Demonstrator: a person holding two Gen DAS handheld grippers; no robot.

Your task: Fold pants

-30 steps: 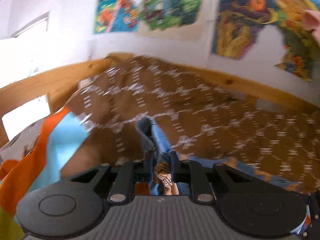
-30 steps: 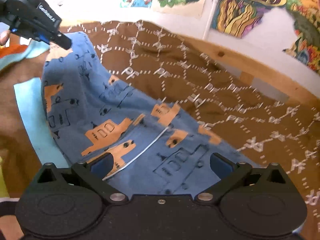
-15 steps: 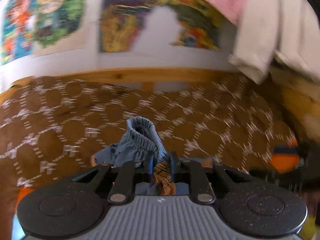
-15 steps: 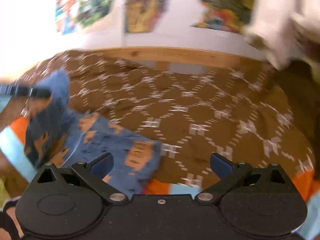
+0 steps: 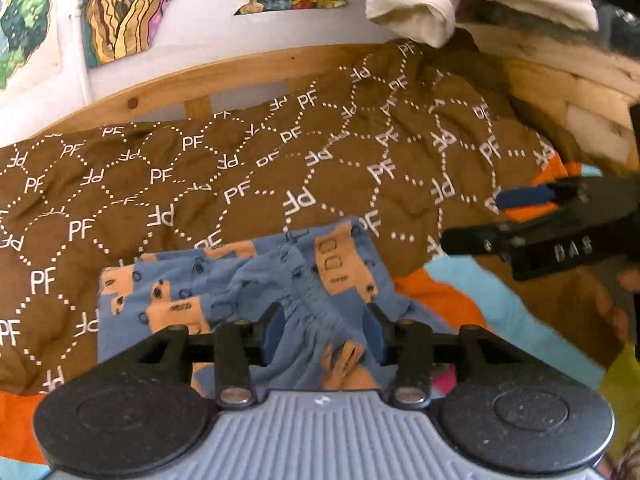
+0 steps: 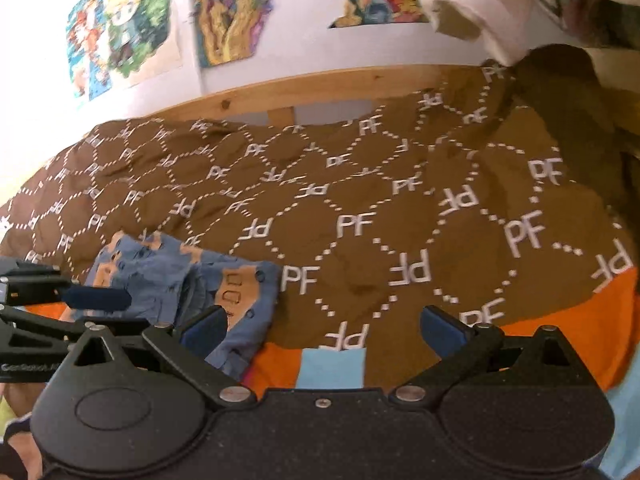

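A bed with a pale wooden frame (image 5: pixel 248 76) fills both views, and a brown quilt (image 5: pixel 248 168) printed with white dotted hexagons and the letters PF covers most of it. Orange and light-blue bedding (image 6: pixel 332 364) shows along the quilt's near edge. Colourful posters (image 6: pixel 120 24) hang on the white wall behind the frame, and white cloth (image 5: pixel 416 4) hangs down at the upper right.

The pants (image 5: pixel 240 280), blue with orange print, lie bunched on the quilt at its near edge, folded over into a short, rumpled stack.

The left tool (image 5: pixel 324 328) is right over the pants. Its jaws are opening, and the gathered blue waistband rises in the gap between the two blue pads (image 5: pixel 273 330); the cloth touches neither pad clearly, so it looks released rather than pinched.

The right tool (image 6: pixel 322 328) stands with its jaws wide apart and nothing between them; only quilt and bedding lie in the gap. In its view the pants (image 6: pixel 180 276) are to the left, their edge just beside and partly behind the tool's left pad (image 6: pixel 204 326). In the left wrist view the right tool (image 5: pixel 560 236) appears at the right edge, well to the side of the pants.
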